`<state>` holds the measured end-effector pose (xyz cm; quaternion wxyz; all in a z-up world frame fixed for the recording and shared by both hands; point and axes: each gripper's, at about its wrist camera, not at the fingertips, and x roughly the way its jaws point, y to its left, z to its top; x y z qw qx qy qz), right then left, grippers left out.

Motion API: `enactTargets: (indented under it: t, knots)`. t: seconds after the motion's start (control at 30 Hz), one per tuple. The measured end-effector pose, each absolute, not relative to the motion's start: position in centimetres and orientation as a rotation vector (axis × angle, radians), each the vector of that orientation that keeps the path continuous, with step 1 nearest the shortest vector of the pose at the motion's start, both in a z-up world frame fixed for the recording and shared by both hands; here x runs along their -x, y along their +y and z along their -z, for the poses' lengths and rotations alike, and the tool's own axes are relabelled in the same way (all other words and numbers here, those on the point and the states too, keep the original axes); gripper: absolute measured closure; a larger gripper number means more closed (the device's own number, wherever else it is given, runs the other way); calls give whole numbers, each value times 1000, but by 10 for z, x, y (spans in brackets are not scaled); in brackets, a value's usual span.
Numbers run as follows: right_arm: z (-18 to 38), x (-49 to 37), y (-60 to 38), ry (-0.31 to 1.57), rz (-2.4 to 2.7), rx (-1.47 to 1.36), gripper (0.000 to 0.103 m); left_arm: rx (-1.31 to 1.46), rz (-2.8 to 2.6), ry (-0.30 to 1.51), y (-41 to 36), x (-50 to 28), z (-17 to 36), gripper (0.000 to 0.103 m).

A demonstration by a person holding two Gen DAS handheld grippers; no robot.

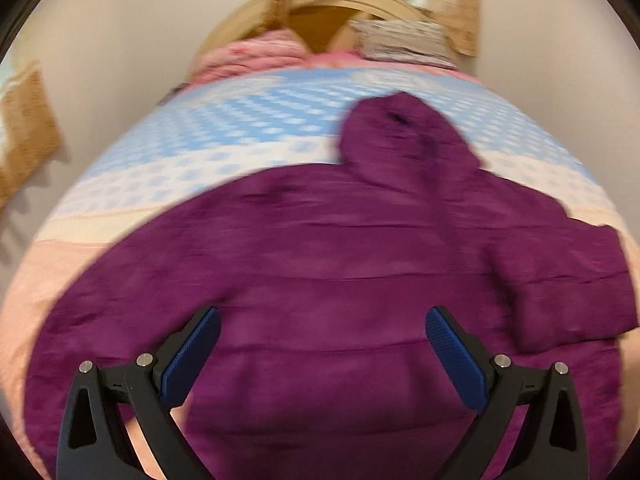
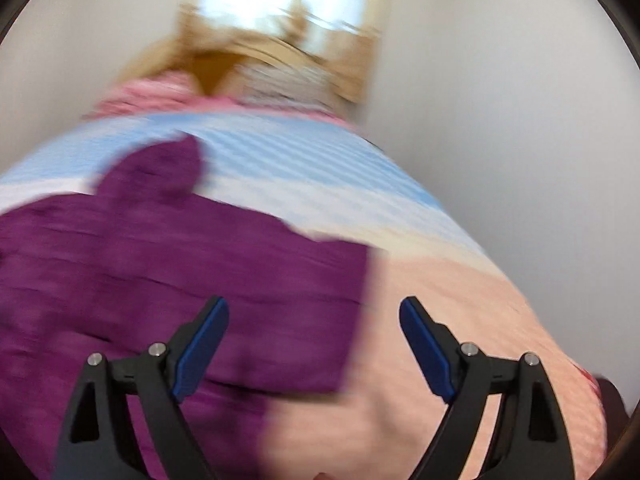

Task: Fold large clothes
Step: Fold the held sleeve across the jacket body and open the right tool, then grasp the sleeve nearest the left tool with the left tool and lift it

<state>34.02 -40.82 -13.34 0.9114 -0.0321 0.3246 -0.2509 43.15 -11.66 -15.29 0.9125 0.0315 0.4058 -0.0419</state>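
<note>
Two grippers hang over a purple hooded puffer jacket spread back-up on the bed, and neither has hold of anything. The jacket lies across the bed's near, peach-coloured end, its hood pointing toward the headboard and one sleeve folded in over the body on the bed's right side.

The likely trouble is the padding: this quilted fabric looks thick and slippery, so a folded sleeve may spring open once let go, and a shallow pinch could catch only the outer shell and let the rest slide out. The right-hand edge of the folded part sits close to the bed's right side, so a careless drag might pull the jacket toward that edge. Both views are blurred, so how flat the creases lie cannot be read.

The left gripper points down and forward over the lower back panel, jaws wide apart, blue pads clear of the cloth. The right gripper also tilts downward, jaws spread, straddling the jacket's right edge: one pad above purple fabric, the other above the bare peach blanket. Nothing sits between its pads.
</note>
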Motion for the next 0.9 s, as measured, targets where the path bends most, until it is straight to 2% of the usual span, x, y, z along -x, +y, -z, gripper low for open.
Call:
enactTargets:
  t: [0.17, 0.23, 0.27, 0.3, 0.33, 0.43, 0.7, 0.9]
  knots:
    - [162, -332, -463, 752, 660, 43, 14, -96, 209, 869, -195, -448, 166, 3]
    - [174, -332, -474, 781, 665, 21, 13, -112, 263, 898, -223, -455, 175, 16]
    - [181, -332, -477, 795, 661, 12, 13, -123, 283, 918, -234, -458, 180, 40]
    - [186, -334, -481, 812, 651, -3, 13, -124, 319, 943, -245, -461, 186, 80]
    - [187, -334, -481, 812, 647, -14, 13, -128, 370, 976, -257, -461, 193, 93]
    - [189, -334, -486, 824, 654, -36, 6, -206, 362, 889, -271, -450, 183, 94]
    - [196, -328, -495, 809, 641, -83, 5, -275, 218, 628, -207, -427, 121, 95]
    - [196, -323, -487, 804, 664, -46, 5, -268, 111, 637, -143, -430, 123, 95]
